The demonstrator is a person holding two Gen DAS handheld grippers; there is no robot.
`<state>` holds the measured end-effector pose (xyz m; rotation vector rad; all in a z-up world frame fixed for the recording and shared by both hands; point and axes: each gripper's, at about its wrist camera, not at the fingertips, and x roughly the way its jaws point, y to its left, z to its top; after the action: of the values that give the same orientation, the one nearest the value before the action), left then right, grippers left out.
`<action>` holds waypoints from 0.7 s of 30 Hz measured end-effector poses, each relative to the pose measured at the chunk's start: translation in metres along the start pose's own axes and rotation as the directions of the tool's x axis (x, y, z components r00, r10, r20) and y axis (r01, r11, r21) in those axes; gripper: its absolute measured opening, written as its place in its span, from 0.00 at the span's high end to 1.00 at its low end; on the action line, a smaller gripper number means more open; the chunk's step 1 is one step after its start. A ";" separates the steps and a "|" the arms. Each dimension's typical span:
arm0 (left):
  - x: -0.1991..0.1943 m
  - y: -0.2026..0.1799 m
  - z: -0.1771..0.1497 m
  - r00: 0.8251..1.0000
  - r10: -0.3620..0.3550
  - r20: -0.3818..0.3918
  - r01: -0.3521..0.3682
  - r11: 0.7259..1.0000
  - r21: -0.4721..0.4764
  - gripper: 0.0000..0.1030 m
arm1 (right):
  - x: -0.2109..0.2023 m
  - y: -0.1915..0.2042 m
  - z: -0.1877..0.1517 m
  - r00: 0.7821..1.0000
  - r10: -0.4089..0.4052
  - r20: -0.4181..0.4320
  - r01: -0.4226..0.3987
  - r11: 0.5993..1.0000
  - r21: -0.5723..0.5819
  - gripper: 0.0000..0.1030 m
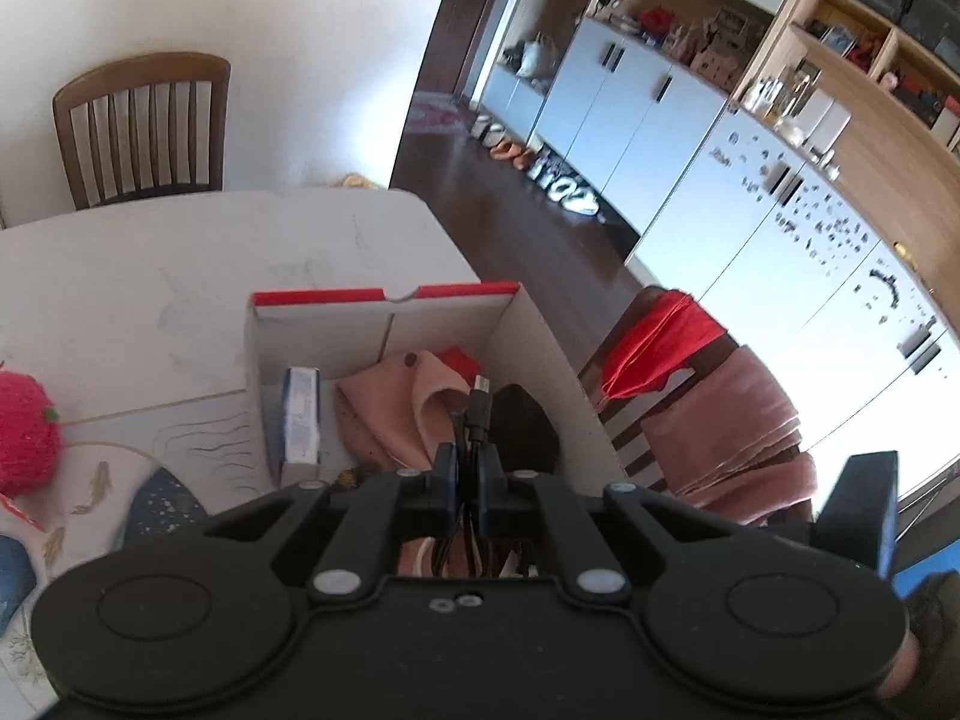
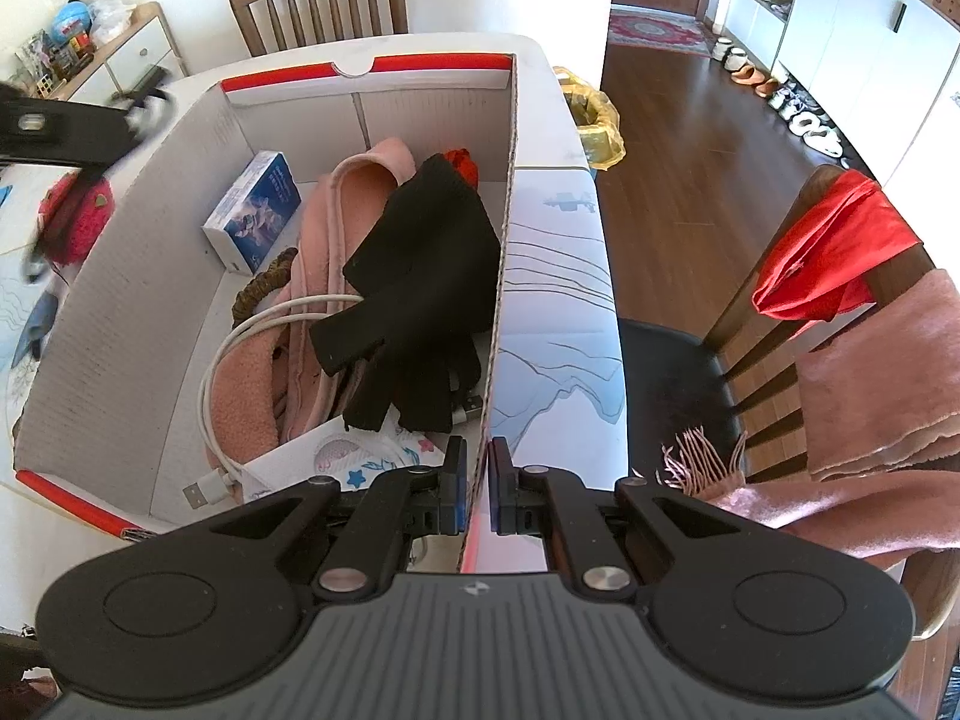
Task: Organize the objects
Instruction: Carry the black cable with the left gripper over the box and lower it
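- A red knitted strawberry-like object [image 1: 24, 432] is seen at the far left on the tabletop [image 1: 150, 276], which is covered with a pale printed mat.
- A white cardboard box with red edges [image 2: 360, 69] stands open on the tabletop.
- Inside it, at the left, a blue and white carton [image 2: 255, 210] lies flat; its print is too small to be read.
- Beside the carton lie a pink fleece cloth [image 2: 354, 192], a white cable [image 2: 240, 330] and a black glove [image 2: 420, 264]; the cable is shown only by the right wrist view.
- The left hand-held gripper [image 1: 468, 468] is clenched on a black cable [image 1: 477, 414], whose plug is held up over the box.
- The right hand-held gripper [image 2: 477, 480] is clamped on the box's right wall.
- A wooden chair [image 2: 840, 324] draped with red and pink cloths stands right of the tabletop.
- Dark wooden flooring [image 1: 540, 228], white cupboards and a row of shoes fill the room at the right.
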<state>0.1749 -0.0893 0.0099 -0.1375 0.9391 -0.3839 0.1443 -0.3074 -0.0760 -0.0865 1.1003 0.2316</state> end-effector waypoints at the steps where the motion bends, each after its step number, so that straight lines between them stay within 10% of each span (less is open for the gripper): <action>1: 0.008 -0.001 0.001 1.000 0.012 -0.014 -0.012 1.000 -0.009 0.96 | 0.000 0.000 0.000 1.000 0.001 0.000 -0.001 1.000 0.000 0.93; 21: 0.115 0.004 0.004 0.957 0.258 -0.130 -0.256 0.966 0.031 0.96 | 0.001 -0.001 -0.002 1.000 0.012 0.001 -0.012 1.000 -0.004 0.93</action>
<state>0.2399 -0.1288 -0.0761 0.0241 1.0710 -0.1596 0.1433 -0.3086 -0.0775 -0.0833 1.0993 0.2447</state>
